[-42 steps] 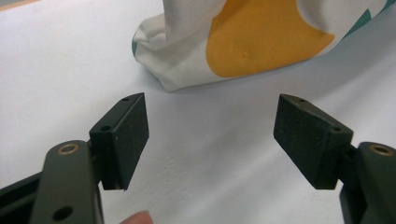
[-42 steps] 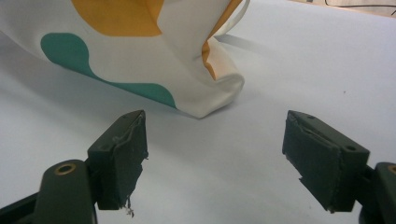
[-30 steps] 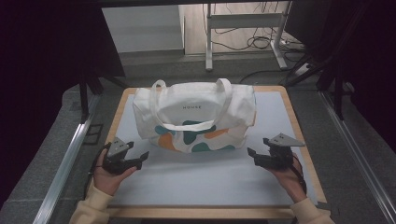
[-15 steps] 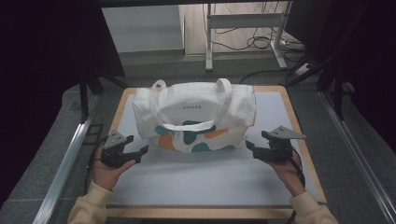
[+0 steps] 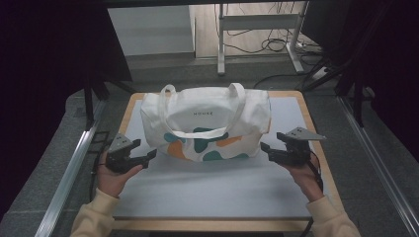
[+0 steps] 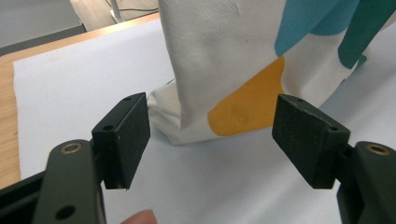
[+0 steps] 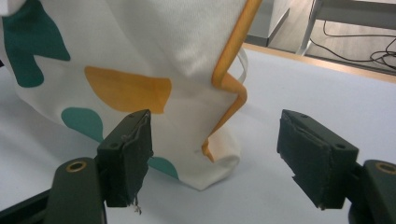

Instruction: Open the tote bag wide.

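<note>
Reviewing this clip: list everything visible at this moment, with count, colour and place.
tote bag: one, cream with teal and orange blotches, two cream handles, an orange strip down one side; far half of the mat, centred.
mat: one, pale grey-white, covering the board.
board: one, light wood, its edge showing around the mat.
metal frame: one, white, with dark cables on the floor beyond the table.
left gripper: one, black, open, near the bag's near left corner, not touching.
right gripper: one, black with grey plate, open, near the bag's near right corner, not touching.
sleeves: two, pale yellow, bottom edge.
</note>
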A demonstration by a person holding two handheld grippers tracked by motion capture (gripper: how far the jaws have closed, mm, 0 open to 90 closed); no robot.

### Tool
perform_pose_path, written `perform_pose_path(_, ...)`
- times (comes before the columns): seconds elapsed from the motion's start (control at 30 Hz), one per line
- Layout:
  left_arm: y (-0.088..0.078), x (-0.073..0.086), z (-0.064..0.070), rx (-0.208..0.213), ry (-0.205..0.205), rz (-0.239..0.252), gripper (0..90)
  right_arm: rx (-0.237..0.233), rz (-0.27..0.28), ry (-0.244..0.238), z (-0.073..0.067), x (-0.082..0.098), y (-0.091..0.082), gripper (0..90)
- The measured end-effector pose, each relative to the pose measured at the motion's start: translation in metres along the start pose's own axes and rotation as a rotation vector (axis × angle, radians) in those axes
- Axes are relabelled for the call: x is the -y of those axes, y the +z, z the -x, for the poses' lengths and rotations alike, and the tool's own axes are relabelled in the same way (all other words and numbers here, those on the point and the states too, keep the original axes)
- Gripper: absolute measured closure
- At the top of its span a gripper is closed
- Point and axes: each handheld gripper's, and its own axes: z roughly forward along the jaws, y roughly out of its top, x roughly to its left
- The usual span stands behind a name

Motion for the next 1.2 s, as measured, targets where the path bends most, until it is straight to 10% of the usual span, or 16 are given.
perform_pose_path(0.53, 0.0, -0.037, -0.017, 0.036, -0.007, 0.036, 28.5, -0.016, 0.032, -0.015, 0.006, -0.04, 0.006, 28.3)
perform_pose_path(0.73, 0.011, -0.044, -0.02, 0.111, -0.007, 0.038, 31.7, -0.031, 0.031, -0.015, 0.009, -0.049, 0.015, 31.1)
perform_pose_path(1.2, 0.009, -0.042, -0.018, 0.129, 0.043, 0.048, 81.1, -0.056, 0.053, -0.02, 0.01, -0.052, 0.016, 79.0)
